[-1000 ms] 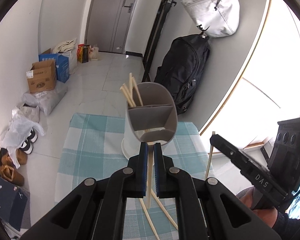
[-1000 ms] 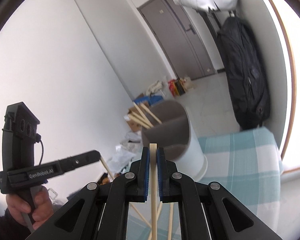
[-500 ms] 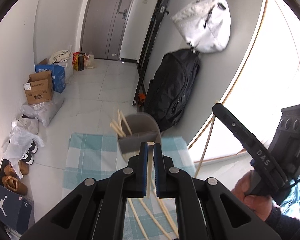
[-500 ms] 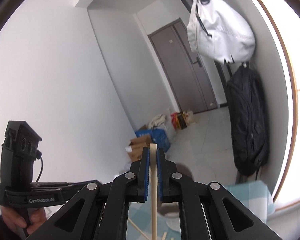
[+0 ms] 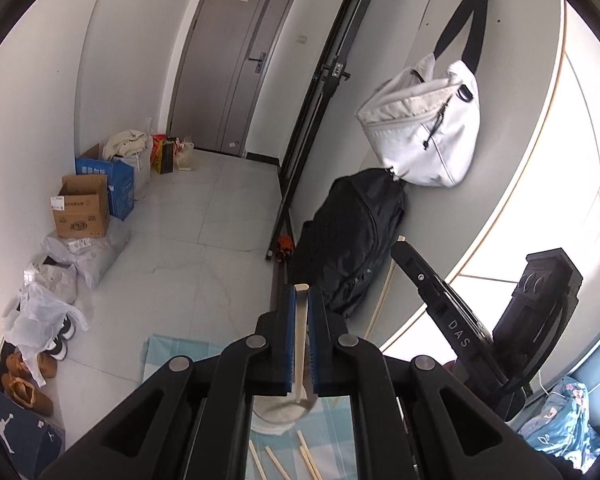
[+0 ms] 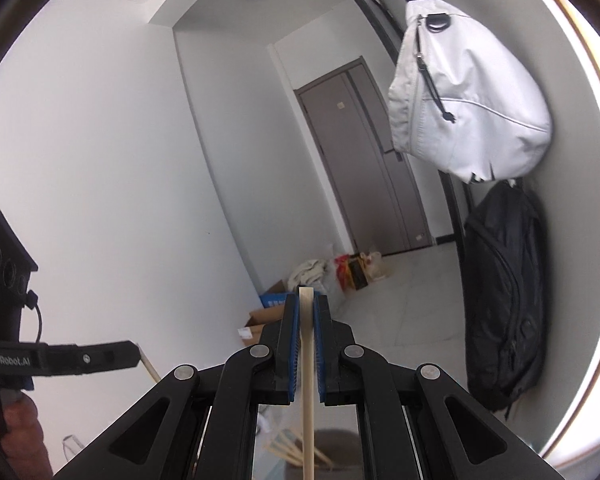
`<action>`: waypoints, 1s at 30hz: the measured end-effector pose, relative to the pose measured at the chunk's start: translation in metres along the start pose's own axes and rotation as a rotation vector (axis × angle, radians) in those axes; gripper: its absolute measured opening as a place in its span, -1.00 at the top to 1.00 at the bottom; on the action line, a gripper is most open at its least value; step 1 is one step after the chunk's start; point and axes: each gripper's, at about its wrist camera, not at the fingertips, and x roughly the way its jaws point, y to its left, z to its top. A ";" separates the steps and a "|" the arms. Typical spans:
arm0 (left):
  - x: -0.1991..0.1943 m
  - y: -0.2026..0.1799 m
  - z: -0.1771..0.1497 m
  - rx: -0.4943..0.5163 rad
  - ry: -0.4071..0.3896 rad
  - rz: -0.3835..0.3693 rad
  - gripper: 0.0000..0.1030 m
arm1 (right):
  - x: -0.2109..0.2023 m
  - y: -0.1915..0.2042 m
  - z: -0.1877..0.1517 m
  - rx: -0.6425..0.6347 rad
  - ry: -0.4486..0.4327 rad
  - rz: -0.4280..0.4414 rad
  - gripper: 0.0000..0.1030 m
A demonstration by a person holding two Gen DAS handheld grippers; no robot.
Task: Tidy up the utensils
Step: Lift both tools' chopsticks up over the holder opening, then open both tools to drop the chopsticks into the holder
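My left gripper (image 5: 300,300) is shut on a wooden chopstick (image 5: 300,340) that hangs down between its blue pads. My right gripper (image 6: 306,304) is shut on another wooden chopstick (image 6: 307,380), held upright. Both are raised high. The grey utensil holder (image 5: 280,408) shows partly below the left jaws, standing on the blue checked cloth (image 5: 172,350). In the right wrist view its rim (image 6: 332,446) with several chopsticks (image 6: 288,450) sits low behind the jaws. Loose chopsticks (image 5: 276,460) lie on the cloth. The right gripper also shows in the left wrist view (image 5: 440,296).
A black backpack (image 5: 352,236) and a white bag (image 5: 420,136) hang on the wall at right. Cardboard boxes (image 5: 84,208), plastic bags and shoes (image 5: 28,380) line the floor at left. A grey door (image 5: 236,60) is at the far end.
Both grippers have lifted and tilted upward with their chopsticks. The holder and cloth have dropped to the bottom of both views.
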 end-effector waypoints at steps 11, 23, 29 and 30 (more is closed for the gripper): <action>0.043 0.022 0.009 0.003 0.026 0.016 0.96 | 0.074 -0.010 -0.013 -0.038 0.024 -0.003 0.88; 0.077 0.037 -0.009 0.001 0.096 0.016 0.97 | 0.101 -0.017 -0.051 -0.094 0.050 -0.003 0.88; 0.085 0.037 -0.011 0.001 0.136 -0.012 0.97 | 0.095 -0.013 -0.059 -0.118 0.059 0.025 0.88; 0.086 0.037 -0.011 0.000 0.150 -0.021 0.96 | 0.093 -0.012 -0.060 -0.123 0.063 0.028 0.88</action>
